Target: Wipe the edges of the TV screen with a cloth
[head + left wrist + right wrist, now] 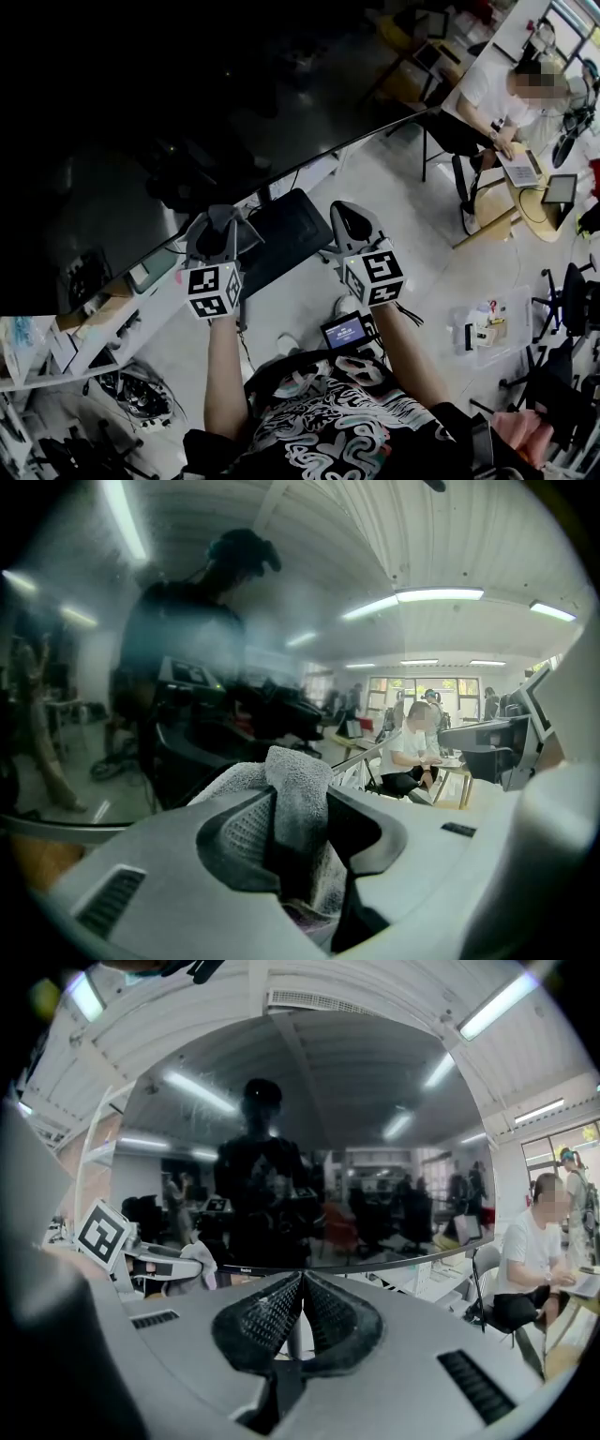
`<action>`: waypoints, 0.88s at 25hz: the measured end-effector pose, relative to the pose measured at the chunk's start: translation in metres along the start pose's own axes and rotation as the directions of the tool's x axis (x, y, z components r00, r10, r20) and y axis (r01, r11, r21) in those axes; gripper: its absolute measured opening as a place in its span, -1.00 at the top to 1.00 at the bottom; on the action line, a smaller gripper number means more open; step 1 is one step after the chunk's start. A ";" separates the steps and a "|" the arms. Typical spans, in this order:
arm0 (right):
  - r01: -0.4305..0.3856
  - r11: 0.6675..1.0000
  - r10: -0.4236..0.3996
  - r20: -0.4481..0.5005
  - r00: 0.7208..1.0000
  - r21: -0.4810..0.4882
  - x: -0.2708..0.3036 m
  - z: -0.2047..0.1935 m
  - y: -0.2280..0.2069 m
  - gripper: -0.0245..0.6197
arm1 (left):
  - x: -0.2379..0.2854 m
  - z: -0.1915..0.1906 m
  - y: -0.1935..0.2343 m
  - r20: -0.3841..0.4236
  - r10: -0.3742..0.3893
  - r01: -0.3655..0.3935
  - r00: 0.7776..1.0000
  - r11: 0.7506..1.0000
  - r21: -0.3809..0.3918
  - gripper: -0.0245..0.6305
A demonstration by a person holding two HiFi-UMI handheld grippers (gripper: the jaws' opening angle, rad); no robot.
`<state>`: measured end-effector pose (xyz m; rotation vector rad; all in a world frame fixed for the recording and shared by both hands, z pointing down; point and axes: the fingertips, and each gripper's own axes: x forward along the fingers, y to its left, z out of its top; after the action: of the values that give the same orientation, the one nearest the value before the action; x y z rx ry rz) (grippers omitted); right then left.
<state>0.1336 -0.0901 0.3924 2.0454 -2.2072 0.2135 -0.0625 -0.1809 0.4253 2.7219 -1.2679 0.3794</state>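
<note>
Left gripper [223, 223]: I see pale grey shell and dark jaw tips. Left marker cube [215, 291] is white with black square markers. Right gripper [349, 220]: same build, with right marker cube [373, 275] in same print. Thin black cable [409, 315] hangs at its near side. In my gripper views: dark pads [267, 1321] with fine dotted grain, long slotted vent [473, 1384] in grey body. Person wears black shirt [319, 436] with white swirl print, short sleeves.

Grey cloth [298, 794] bunched near the dark, glossy TV screen [112, 159].
</note>
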 end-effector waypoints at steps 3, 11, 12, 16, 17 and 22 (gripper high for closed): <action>-0.031 0.999 0.031 -0.004 1.000 0.010 0.006 -0.002 -0.009 0.83 | 0.006 0.001 -0.007 -0.006 0.014 -0.014 1.000 1.000 0.015 0.48; -0.109 0.994 0.109 -0.009 0.994 -0.014 0.025 -0.002 -0.023 0.83 | 0.023 0.006 -0.020 -0.023 0.048 -0.048 0.999 0.999 0.019 0.48; -0.114 0.993 0.113 -0.010 0.993 -0.012 0.027 -0.002 -0.024 0.83 | 0.023 0.006 -0.020 -0.025 0.051 -0.051 0.998 0.999 0.019 0.48; -0.129 0.992 0.129 -0.007 0.992 -0.007 0.034 -0.002 -0.028 0.83 | 0.024 0.007 -0.022 -0.027 0.063 -0.063 0.998 0.998 0.019 0.48; -0.132 0.991 0.132 -0.007 0.991 -0.008 0.036 -0.001 -0.030 0.83 | 0.025 0.007 -0.022 -0.026 0.067 -0.067 0.997 0.998 0.019 0.48; -0.150 0.989 0.150 -0.005 0.989 -0.009 0.044 0.000 -0.037 0.83 | 0.029 0.009 -0.026 -0.029 0.084 -0.083 0.996 0.996 0.017 0.48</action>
<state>0.1676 -0.1358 0.4015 1.8736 -2.3560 0.2217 -0.0231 -0.1874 0.4246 2.6720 -1.3797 0.4378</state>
